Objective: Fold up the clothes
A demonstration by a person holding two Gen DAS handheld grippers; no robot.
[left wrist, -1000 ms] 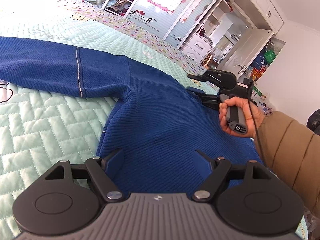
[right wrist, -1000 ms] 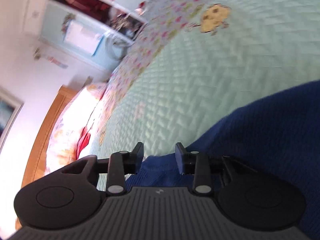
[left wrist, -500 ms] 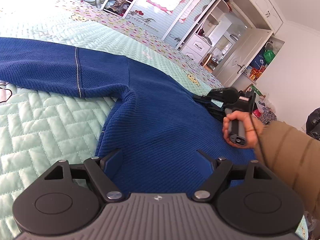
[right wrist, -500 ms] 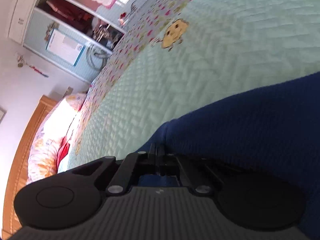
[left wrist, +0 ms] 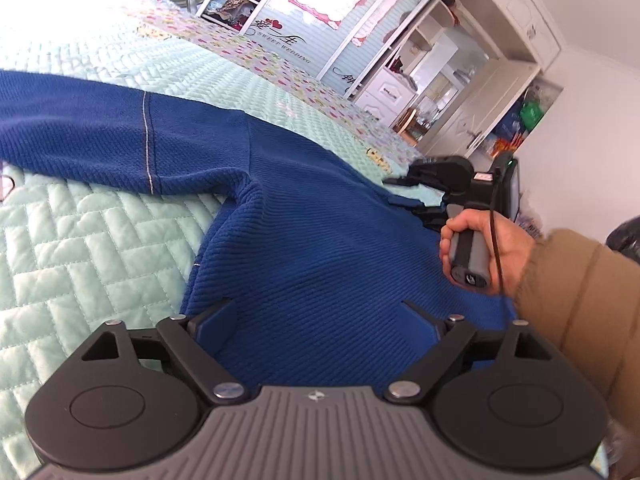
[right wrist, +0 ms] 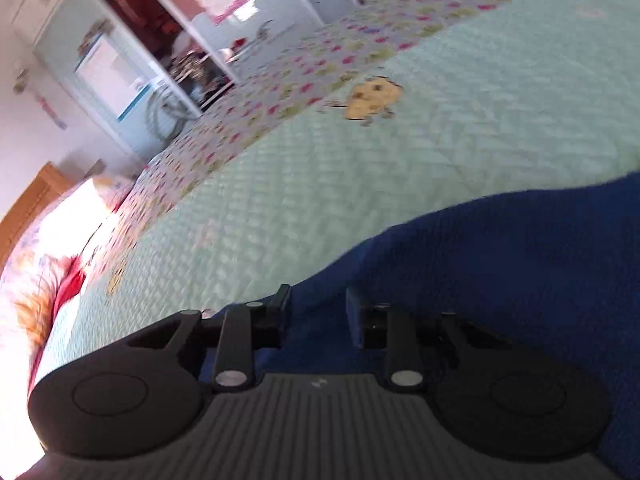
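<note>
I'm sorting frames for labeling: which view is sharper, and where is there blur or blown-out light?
Left wrist view: sharp, knit ribs of the blue sweater crisp, fisheye bending the wardrobe. Right wrist view: motion-blurred quilt, pillow overexposed at left.

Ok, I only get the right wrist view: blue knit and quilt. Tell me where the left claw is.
Observer: The left claw hangs open over the lower part of the sweater, near its side edge.
Operator: Now tell me where the sleeve lies.
Observer: One sleeve stretches out flat to the left across the quilt, with a pale stitch line crossing it.
Operator: Describe my right claw from outside.
Observer: The right claw sits at the far edge of the sweater, its fingers apart.
</note>
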